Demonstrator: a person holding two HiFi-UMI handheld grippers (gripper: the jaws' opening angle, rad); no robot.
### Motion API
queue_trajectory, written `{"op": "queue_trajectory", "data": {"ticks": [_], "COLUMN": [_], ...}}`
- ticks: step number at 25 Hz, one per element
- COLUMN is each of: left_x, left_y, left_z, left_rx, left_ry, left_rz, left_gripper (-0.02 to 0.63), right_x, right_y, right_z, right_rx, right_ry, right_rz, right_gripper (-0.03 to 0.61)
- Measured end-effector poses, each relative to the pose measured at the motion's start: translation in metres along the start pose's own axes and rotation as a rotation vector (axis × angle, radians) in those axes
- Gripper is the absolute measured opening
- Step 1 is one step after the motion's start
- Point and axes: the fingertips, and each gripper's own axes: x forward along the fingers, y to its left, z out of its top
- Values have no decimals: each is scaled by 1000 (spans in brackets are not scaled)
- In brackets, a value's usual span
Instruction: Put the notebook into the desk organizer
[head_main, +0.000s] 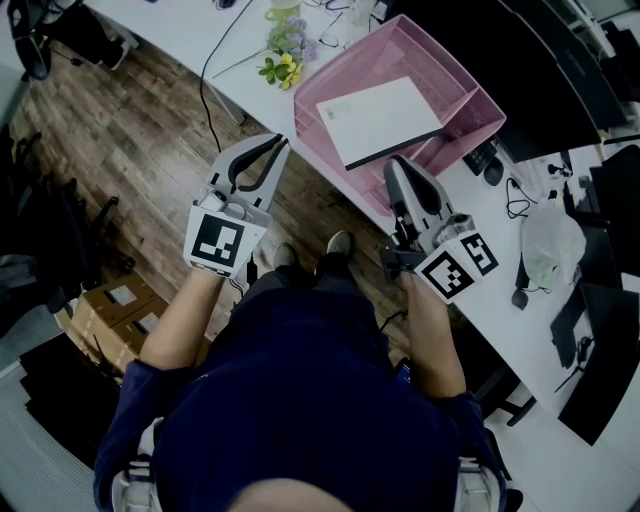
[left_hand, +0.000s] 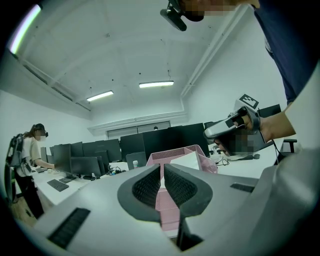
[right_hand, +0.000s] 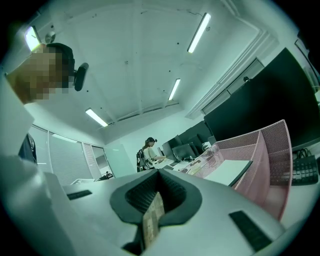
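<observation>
Rests flat across desk organizer (head_main: 478, 108): notebook (head_main: 380, 118), just beyond right claw (head_main: 394, 166); farther from left claw (head_main: 283, 143); both pressed together, empty.

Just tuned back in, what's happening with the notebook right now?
The white notebook lies flat in the pink desk organizer on the desk. The person holds both grippers close to their body, and neither grips anything. The left gripper has its jaws all but together, and the right gripper is shut. Both are empty.
</observation>
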Motion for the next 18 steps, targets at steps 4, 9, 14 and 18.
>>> {"op": "queue_trajectory", "data": {"ticks": [4,9,14,18], "left_x": [3,5,7,9], "left_y": [-2,-3,-4,-5], "left_z": [1,2,1,0], "left_rx": [-24,-21,-16,-12], "left_ry": [-14,-10,-9,0], "left_rz": [0,-5,-10,-12], "left_gripper": [43,41,41,40], "right_x": [0,0,1,1], "right_y": [-1,-3,-2,-4], "right_z": [-1,-1,-2,-2], "right_rx": [0,0,4,9], "right_ry": [5,11,20,22], "right_rz": [8,17,32,33], "right_gripper": [3,2,2,3]}}
